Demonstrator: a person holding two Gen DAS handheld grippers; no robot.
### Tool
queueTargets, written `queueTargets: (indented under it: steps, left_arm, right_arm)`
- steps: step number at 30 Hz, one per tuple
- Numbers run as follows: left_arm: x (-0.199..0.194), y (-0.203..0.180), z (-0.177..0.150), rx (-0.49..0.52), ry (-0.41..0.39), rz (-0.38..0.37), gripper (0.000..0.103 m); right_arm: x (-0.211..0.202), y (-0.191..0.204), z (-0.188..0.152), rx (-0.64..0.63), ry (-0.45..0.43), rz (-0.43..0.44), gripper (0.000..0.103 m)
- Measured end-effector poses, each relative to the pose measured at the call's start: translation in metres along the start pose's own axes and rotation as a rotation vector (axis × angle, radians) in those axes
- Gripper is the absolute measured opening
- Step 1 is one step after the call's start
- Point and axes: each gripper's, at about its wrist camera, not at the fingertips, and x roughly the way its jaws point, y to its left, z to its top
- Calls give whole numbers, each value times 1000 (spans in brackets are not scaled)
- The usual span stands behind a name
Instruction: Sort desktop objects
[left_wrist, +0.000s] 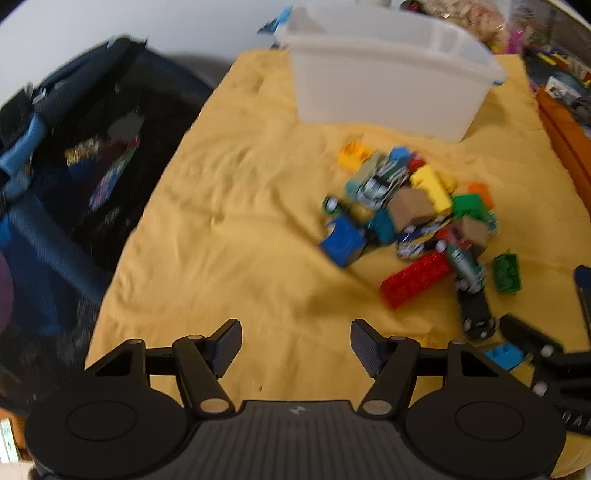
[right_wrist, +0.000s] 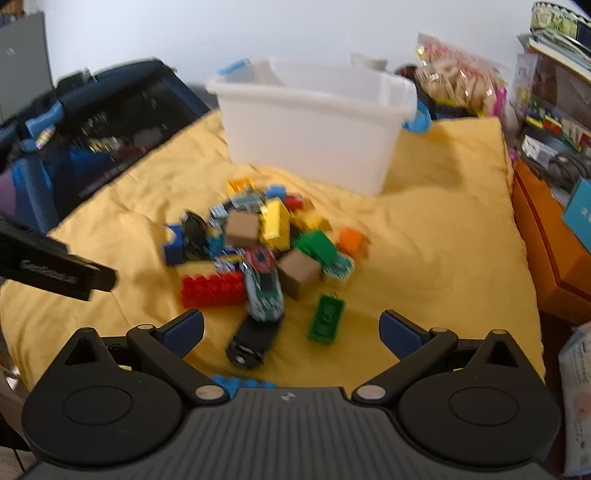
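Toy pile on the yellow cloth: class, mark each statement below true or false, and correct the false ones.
1. Both grippers are open and hold nothing. True: the left gripper and right gripper hold nothing.
2. The white bin stands beyond the toy pile. True.
3. The long red brick lies inside the bin. False: it lies on the yellow cloth at the pile's near edge.
4. The black toy car is the toy farthest from the right gripper. False: it is among the nearest.
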Motion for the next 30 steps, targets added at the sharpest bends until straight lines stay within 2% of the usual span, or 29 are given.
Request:
queueTargets:
  steps: [4, 8, 11, 13, 14, 15, 16, 19, 20, 21, 23, 25, 29, 30]
  left_arm:
    - [-2, -1, -8, -5, -12, 2, 70]
    - [-3, -13, -9, 75, -42, 6, 70]
    - [-5, -24, -10, 137, -50, -24, 70]
    - [-5, -35, -14, 207, -47, -1, 70]
    - [-5, -40, -16, 236, -42, 3, 65]
    - [-6, -44, -19, 255, -39, -10, 62]
    - [-7, -46, -22, 261, -34, -19, 55]
    - [-6, -50, -30, 258, -19, -42, 44]
    - [-6, -51, -31, 254, -14, -60, 41]
    - [-6, -53, -33, 248, -9, -83, 41]
    - [-6, -55, -35, 231, -5, -119, 41]
    - [-6, -58, -35, 210, -1, -157, 42]
    - [-1, -63, -33, 193, 8, -210, 43]
    - [1, -64, -32, 195, 15, -210, 43]
  right_arm:
    - [5, -3, -2, -19, 45, -34, 103]
    - [6, -6, -3, -45, 48, -40, 103]
    - [7, -9, -3, -51, 60, -18, 103]
    - [6, -11, -5, -60, 68, 1, 103]
    - [4, -11, -6, -73, 67, 11, 100]
    - [-1, -11, -8, -94, 54, 25, 90]
    - [-6, -11, -11, -118, 35, 43, 87]
    - [-16, -17, -23, -122, 4, 70, 77]
    - [-16, -20, -27, -117, 17, 100, 68]
    - [-15, -20, -29, -116, 37, 117, 62]
    - [-13, -21, -34, -128, 49, 144, 57]
    - [-12, -18, -36, -167, 54, 173, 57]
    - [-7, -5, -36, -333, 34, 203, 56]
    - [-4, -4, -36, -361, 29, 207, 51]
